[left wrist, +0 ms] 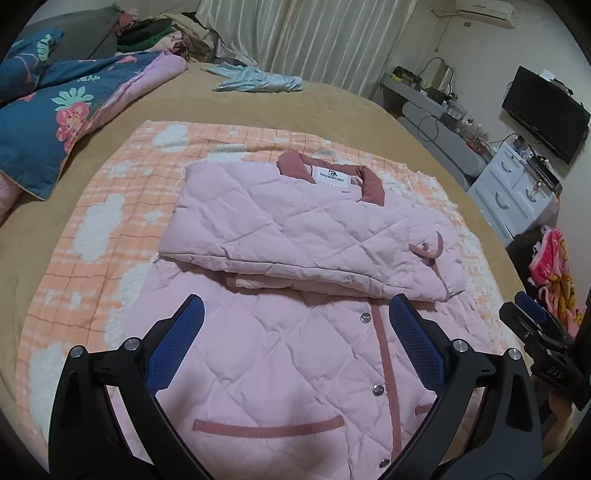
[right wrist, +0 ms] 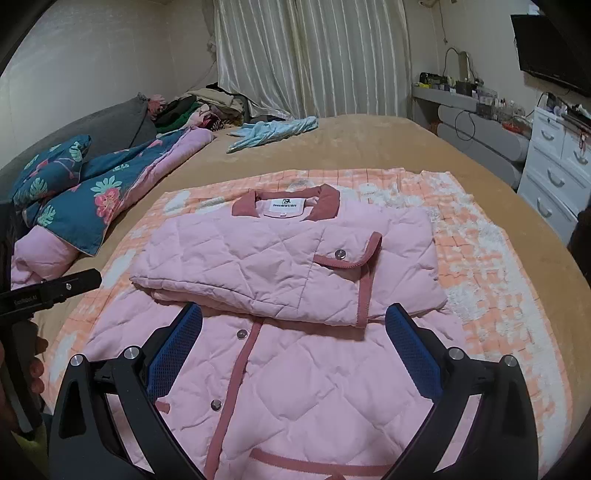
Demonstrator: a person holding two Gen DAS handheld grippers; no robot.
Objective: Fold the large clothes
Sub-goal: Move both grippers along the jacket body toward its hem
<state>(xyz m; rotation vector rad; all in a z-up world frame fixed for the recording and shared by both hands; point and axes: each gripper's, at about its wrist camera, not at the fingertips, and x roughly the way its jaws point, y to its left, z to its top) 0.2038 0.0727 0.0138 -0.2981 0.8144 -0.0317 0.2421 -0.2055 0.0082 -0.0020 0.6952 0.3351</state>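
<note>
A pink quilted jacket (left wrist: 280,229) with dusty-rose trim lies on an orange checked blanket (left wrist: 110,206) on the bed. Its sleeves are folded across the chest, collar at the far end, lower front and pockets near me. My left gripper (left wrist: 295,325) is open and empty above the lower front of the jacket. My right gripper (right wrist: 295,332) is open and empty above the same hem area, to the right of the left one; it also shows at the right edge of the left wrist view (left wrist: 532,321). The jacket also shows in the right wrist view (right wrist: 288,266).
A blue floral quilt (left wrist: 55,122) is bunched at the left. A light blue garment (left wrist: 258,81) lies at the far end of the tan bed (left wrist: 332,107). Piled clothes (left wrist: 155,33) sit by the curtain. White drawers (left wrist: 513,188) and a TV (left wrist: 546,114) stand at the right.
</note>
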